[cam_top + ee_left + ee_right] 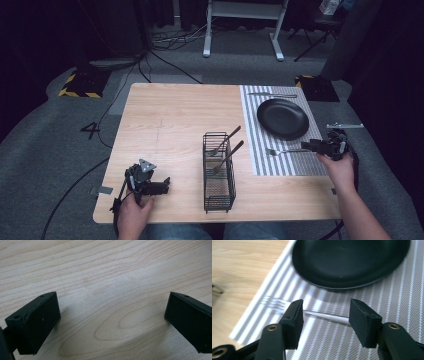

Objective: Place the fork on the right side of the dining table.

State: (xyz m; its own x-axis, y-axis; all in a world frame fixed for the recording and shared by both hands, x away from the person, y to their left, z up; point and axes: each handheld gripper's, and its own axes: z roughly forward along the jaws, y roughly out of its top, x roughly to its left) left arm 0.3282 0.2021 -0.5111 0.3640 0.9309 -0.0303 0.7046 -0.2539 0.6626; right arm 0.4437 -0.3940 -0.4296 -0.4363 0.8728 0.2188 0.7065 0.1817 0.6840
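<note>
One fork (pixel 322 316) lies flat on my striped placemat (pixel 402 305), just below the black plate (pixel 347 262), tines toward the wood. My right gripper (pixel 325 320) stands over its handle, jaws apart on either side of the thin metal stem, not touching it. The mat's woven ribs end just past the tines, where bare tabletop (pixel 165 120) begins (plenty of room there). From above, a black wire caddy (pixel 219 172) holds two utensils mid-table, and a knife (pixel 272 95) lies beyond the plate. My left gripper (pixel 112 315) rests near the table's front edge, jaws wide over pale woodgrain.
</note>
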